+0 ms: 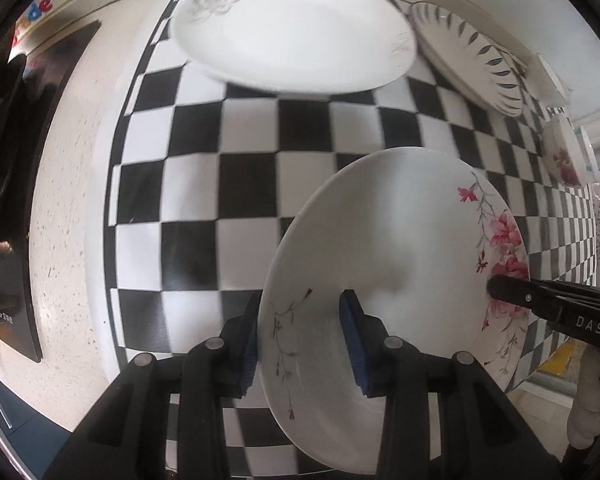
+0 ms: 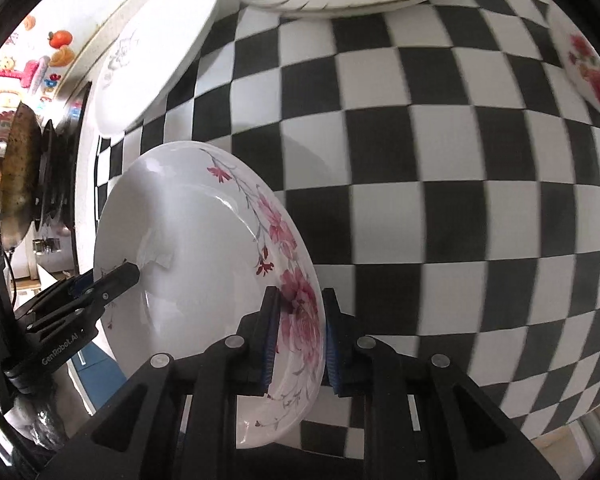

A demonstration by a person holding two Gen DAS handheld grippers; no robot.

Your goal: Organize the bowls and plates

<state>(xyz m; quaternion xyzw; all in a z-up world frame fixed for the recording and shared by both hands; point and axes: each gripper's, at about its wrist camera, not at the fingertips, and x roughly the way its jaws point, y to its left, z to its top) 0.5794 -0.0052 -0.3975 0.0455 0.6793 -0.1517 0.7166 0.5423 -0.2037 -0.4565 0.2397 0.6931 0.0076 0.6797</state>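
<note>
A white plate with pink flowers point(image 1: 392, 248) was held above the black-and-white chequered cloth point(image 1: 228, 184) that covered the bench, gripped at two opposite parts of its rim. The left hand-held gripper point(image 1: 300, 340) was closed to a narrow gap on the rim that carried a thin twig pattern, one blue pad point(image 1: 354, 344) lying inside the plate and the other outside. The right hand-held gripper point(image 2: 300, 336) was clamped on the rim at the large pink bloom, its pads pressed against both faces.

On the side of the right hand-held gripper, as it was seen from the left wrist, the letters "DAS" could be read. On the left hand-held gripper, as it was seen from the right wrist, "GenRobot.AI" was printed in white.

Farther along the cloth a large white plate with a grey flower print point(image 1: 292, 28) was seen, and beside it a stack of plates with dark leaf marks around the rim point(image 1: 468, 56). A small bowl with red roses point(image 1: 566, 156) lay near the cloth's right edge. Coloured stickers point(image 2: 40, 64) were seen on the wall beyond the bench; part of a word ending in "de" was legible in red from the left wrist. A worn pan point(image 2: 18, 176) was visible at the far left of the right wrist view
</note>
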